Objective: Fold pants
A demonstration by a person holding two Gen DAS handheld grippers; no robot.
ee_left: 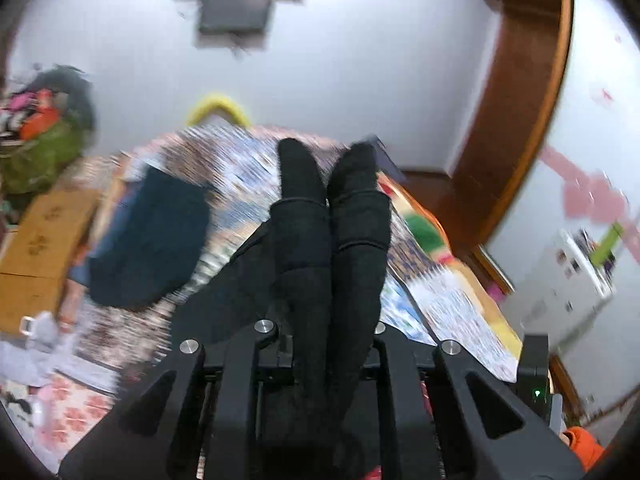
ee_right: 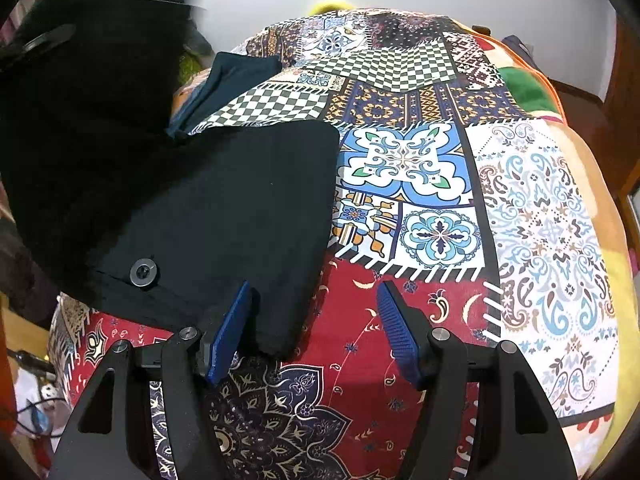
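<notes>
**Black pants being lifted off the patchwork bedspread**

A bed covered by a patchwork bedspread (ee_right: 420,208) is filling both views, its panels showing checks, paisley and blue floral tiles. The black pants (ee_right: 224,208) are lying across its left side, the end with a dark button (ee_right: 143,272) sitting nearest the right wrist camera, while the far part is rising off the bed toward the upper left, blurred. A folded dark teal garment (ee_right: 236,76) is resting on the bedspread just beyond the pants.

The left gripper (ee_left: 328,160) is showing its cloth-covered fingers (ee_left: 300,176) pressed together; black fabric is trailing down beside them, though I cannot tell if it is pinched. The right gripper (ee_right: 316,312) is holding its blue fingers (ee_right: 394,324) apart, the left one touching the pants' hem, gripping nothing.
</notes>
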